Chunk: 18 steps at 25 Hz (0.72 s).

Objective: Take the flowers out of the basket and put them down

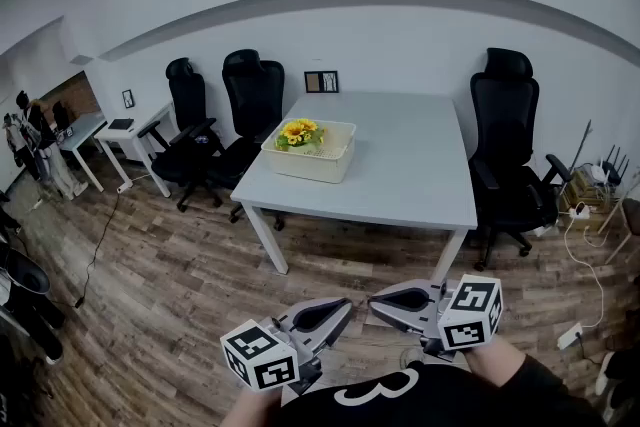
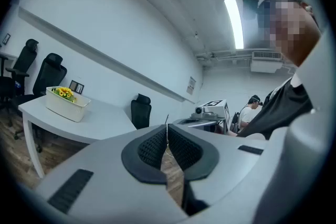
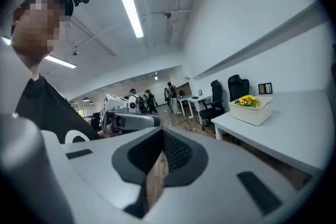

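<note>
Yellow flowers (image 1: 300, 131) in white basket (image 1: 322, 165) on the table (image 1: 420, 177)

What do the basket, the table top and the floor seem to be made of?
Basket: probably plastic, cream-white and matte; its walls look smooth, rigid and evenly coloured.
Table top: likely laminate, pale grey with a flat, seamless, low-sheen face.
Floor: wood or wood-look laminate; brown planks with grain and staggered joints, which one I cannot tell.
</note>
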Each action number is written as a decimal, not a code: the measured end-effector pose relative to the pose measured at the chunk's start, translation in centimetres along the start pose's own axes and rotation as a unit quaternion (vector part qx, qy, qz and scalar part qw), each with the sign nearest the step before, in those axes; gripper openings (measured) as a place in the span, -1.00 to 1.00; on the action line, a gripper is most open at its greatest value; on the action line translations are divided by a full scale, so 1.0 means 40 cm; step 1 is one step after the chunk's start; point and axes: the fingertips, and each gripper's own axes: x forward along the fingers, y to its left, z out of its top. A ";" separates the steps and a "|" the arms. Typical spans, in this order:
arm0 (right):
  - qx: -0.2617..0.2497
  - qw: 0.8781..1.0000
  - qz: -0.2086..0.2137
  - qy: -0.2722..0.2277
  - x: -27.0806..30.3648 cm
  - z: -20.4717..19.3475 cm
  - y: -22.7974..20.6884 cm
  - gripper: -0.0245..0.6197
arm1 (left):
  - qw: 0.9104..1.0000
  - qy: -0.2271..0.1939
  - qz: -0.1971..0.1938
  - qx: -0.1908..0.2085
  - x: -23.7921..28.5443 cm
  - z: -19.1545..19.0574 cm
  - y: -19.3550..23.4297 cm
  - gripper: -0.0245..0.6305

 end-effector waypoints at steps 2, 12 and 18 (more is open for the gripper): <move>-0.001 1.000 -0.002 0.001 -0.002 0.000 0.000 -0.90 | 1.000 0.001 -0.003 -0.001 0.001 0.000 -0.001 -0.87; -0.003 1.000 0.005 0.011 0.022 -0.002 0.018 -0.90 | 1.000 0.007 -0.005 -0.005 -0.007 -0.004 0.002 -0.87; -0.012 1.000 0.005 0.019 0.044 0.005 0.032 -0.90 | 1.000 -0.004 0.005 -0.007 -0.042 0.011 0.021 -0.87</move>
